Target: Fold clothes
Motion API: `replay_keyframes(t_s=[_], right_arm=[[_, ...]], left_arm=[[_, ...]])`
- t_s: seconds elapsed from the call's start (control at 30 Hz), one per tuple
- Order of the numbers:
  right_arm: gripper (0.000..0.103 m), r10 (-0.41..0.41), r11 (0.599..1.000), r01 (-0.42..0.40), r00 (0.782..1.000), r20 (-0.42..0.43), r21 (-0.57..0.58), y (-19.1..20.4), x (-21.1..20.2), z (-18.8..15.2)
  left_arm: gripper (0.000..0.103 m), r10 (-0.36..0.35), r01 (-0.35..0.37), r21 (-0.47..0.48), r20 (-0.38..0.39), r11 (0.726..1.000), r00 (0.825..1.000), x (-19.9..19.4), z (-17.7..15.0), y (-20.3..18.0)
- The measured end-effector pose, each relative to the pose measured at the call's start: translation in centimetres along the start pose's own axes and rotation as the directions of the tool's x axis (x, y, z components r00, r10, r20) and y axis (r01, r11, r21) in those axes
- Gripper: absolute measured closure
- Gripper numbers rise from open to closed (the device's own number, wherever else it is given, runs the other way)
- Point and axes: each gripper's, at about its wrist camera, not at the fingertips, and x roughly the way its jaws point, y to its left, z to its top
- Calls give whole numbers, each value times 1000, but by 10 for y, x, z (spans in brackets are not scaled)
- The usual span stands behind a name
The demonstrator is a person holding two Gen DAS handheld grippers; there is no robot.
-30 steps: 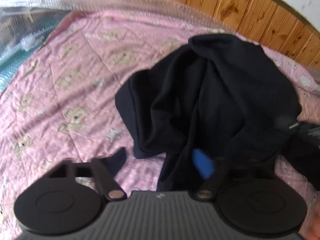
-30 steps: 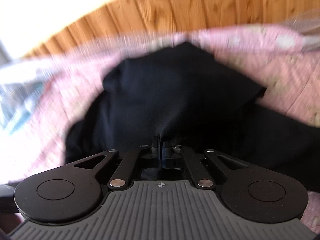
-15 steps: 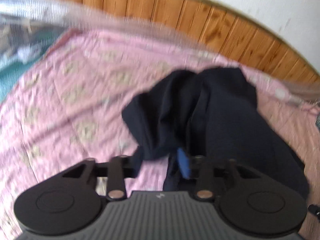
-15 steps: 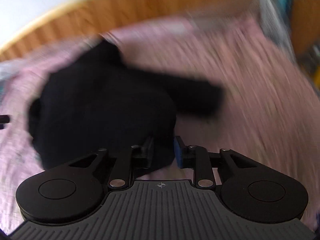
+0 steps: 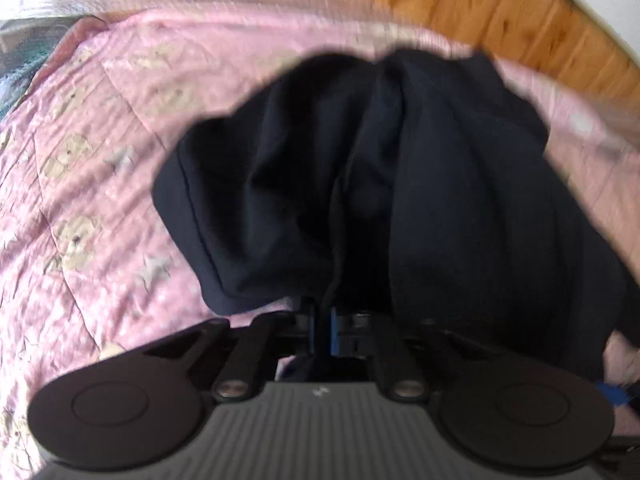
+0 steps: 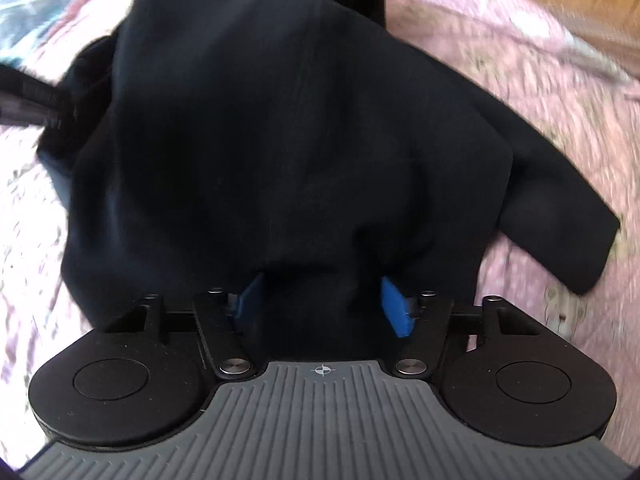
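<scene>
Loosely bunched, the black garment (image 5: pixel 400 184) lies on the pink quilt (image 5: pixel 92 184), pinched by 1 of 2 grippers.

Left gripper (image 5: pixel 323 326) has its jaws together on a gather of cloth at the near edge; right gripper (image 6: pixel 322 300) stands wide apart with fabric lying slack between its blue pads (image 6: pixel 394 308). It looks soft, light and limp, so it should sag and slide; hems, or the sleeve (image 6: pixel 560 220), seem the surest holds.

No legible text, brand or number found. Only a small white crosshair mark (image 6: pixel 321 369) seen on the right tool body; a similar faint white mark (image 5: pixel 320 392), unreadable, on the left tool body.
</scene>
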Motion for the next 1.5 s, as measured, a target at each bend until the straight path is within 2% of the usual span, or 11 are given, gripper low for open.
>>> replay_keyframes(t_s=[0.03, 0.33, 0.43, 0.53, 0.67, 0.73, 0.77, 0.87, 1.13, 1.3, 1.5], right_arm=[[102, -12, 1000, 12, 1000, 6, 14, -10, -5, -1], [103, -448, 864, 438, 894, -16, 249, -138, -60, -34], [84, -355, 924, 336, 931, 87, 183, -94, -72, -19], [6, -169, 985, 168, 953, 250, 25, 1, -62, -1], [2, -14, 983, 64, 960, 280, -173, 119, -9, 19], [15, -12, 968, 63, 979, 205, -242, 143, 31, 29], [47, -39, 963, 84, 984, 175, -257, 149, 43, 28], [99, -26, 991, 46, 988, 152, -127, 112, 28, 33], [103, -164, 986, 152, 964, 208, 75, 5, -67, 4], [102, -242, 959, 203, 949, 200, 197, -58, -120, -17], [26, -156, 966, 129, 982, 109, 224, -23, -71, -61]], left_arm=[[96, -18, 18, -9, 29, 1000, 999, -13, 1, 6], [72, -25, 26, -29, 35, 999, 999, -57, -13, 64], [45, -23, 32, -120, 78, 992, 997, -58, -11, 74], [25, -7, 26, -198, 96, 980, 995, -48, -4, 79], [19, -28, 38, -225, 45, 974, 999, -16, 17, 74], [43, -5, 3, -220, -7, 975, 1000, 7, 27, 72], [92, 0, -3, -220, -9, 976, 1000, 10, 30, 74], [101, 18, -5, -235, 50, 972, 999, -3, 42, 90], [101, -127, 209, -167, 402, 964, 907, -156, 85, 124], [99, 98, -9, -288, 295, 957, 950, -142, 68, 157], [54, 191, -159, -313, 76, 936, 979, -99, -5, 188]])
